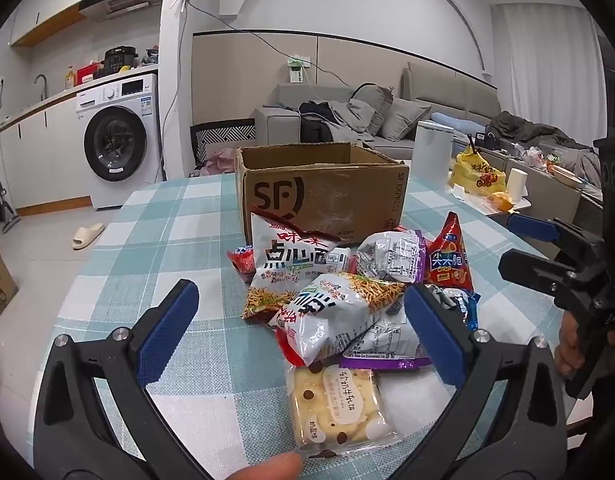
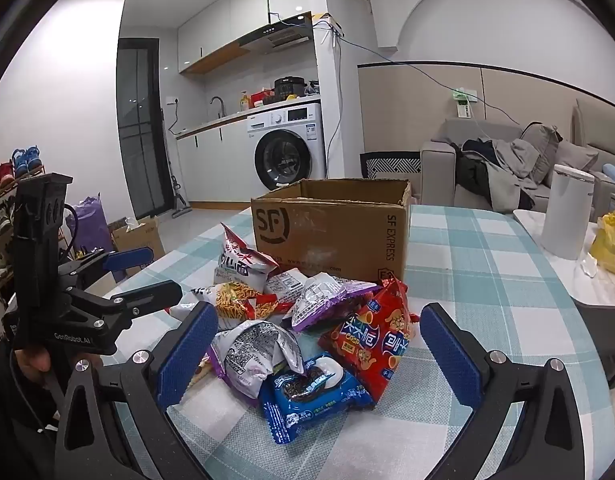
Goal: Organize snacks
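Observation:
A heap of snack packets lies on the checked tablecloth in front of an open brown cardboard box. Nearest the left gripper is a pale yellow biscuit pack, then white noodle-snack bags. My left gripper hangs open over these, holding nothing. The right gripper is open too, above a blue cookie pack and a red crisp bag, also seen as the red crisp bag. Each gripper shows in the other's view: the right gripper, the left gripper.
A white cylinder and a yellow bag stand on a side table to the right. A fingertip shows at the bottom edge. A washing machine and a sofa are beyond the table.

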A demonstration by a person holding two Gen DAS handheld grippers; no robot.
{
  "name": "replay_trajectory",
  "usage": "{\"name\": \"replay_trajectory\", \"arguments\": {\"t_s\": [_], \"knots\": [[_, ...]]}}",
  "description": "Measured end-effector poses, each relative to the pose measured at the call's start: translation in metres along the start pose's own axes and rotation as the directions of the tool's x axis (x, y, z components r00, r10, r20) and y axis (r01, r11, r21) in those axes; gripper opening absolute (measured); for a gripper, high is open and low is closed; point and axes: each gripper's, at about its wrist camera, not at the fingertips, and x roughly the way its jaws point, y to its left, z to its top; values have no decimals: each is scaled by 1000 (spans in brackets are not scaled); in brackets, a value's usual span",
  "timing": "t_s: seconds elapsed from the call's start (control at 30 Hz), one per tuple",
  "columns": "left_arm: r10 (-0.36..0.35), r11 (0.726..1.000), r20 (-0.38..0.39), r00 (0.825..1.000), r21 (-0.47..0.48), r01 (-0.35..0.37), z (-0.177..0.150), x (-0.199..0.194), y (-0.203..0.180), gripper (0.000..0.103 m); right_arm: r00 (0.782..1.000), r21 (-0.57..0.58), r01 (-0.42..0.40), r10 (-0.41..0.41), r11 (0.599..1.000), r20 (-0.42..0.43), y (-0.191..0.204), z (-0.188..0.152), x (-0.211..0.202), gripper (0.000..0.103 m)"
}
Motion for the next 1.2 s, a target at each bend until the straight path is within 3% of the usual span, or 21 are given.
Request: {"name": "replay_trajectory", "arguments": {"t_s": [0.07, 0.4, 1.2], "knots": [[15, 999, 23, 1000, 39, -16, 0, -4, -6, 103, 1000, -3, 2, -2, 1000, 4, 0, 0, 0, 103], [3, 1000, 19, 1000, 30, -4, 3, -16, -10, 103, 1000, -7, 2, -2, 1000, 10, 2, 0, 0, 103], [-12, 1000, 10, 1000, 10, 12, -2, 0, -2, 103, 1000, -17, 9, -9, 1000, 9, 4, 1, -2, 103]]}}
